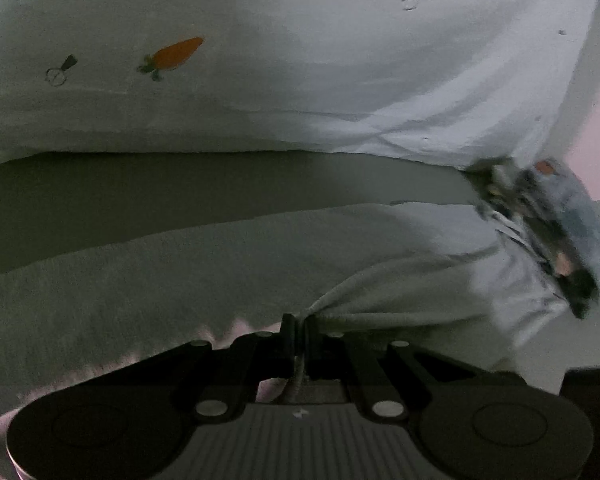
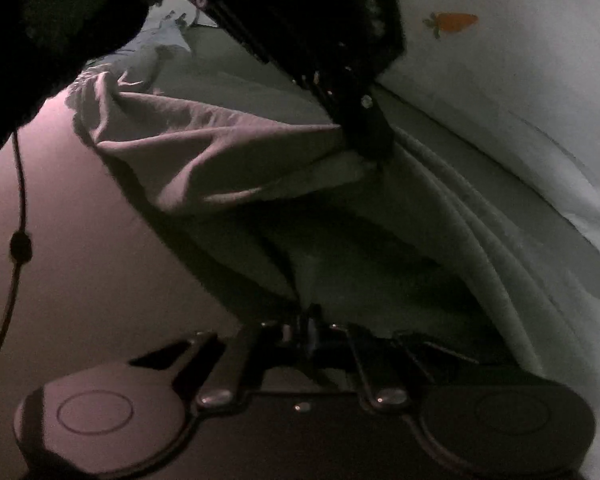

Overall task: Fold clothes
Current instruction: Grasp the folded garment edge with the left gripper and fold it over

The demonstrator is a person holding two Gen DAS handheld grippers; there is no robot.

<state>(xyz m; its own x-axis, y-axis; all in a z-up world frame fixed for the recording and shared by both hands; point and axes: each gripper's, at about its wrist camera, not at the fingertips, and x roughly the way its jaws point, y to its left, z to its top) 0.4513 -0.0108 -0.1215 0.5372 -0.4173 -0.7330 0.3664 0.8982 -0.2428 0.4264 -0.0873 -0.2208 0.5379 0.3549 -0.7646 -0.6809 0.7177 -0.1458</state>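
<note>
The left claw point(image 1: 299, 326) sits nearest the lens at six o'clock, its jaws pinched tight on a bunched edge of the grey garment point(image 1: 148, 280), which spreads from there toward nine and three o'clock. The right claw point(image 2: 305, 326) is likewise closed on a fold of the same grey cloth point(image 2: 228, 152), which rises toward twelve o'clock; the left claw shows there too, dark, gripping the cloth at about one o'clock. Beyond the garment, toward twelve o'clock, lies a white sheet point(image 1: 340, 60) printed with an orange carrot point(image 1: 176, 54). A pinkish surface point(image 2: 60, 208) lies at nine o'clock in the right view, crossed by a black cable point(image 2: 20, 216).
</note>
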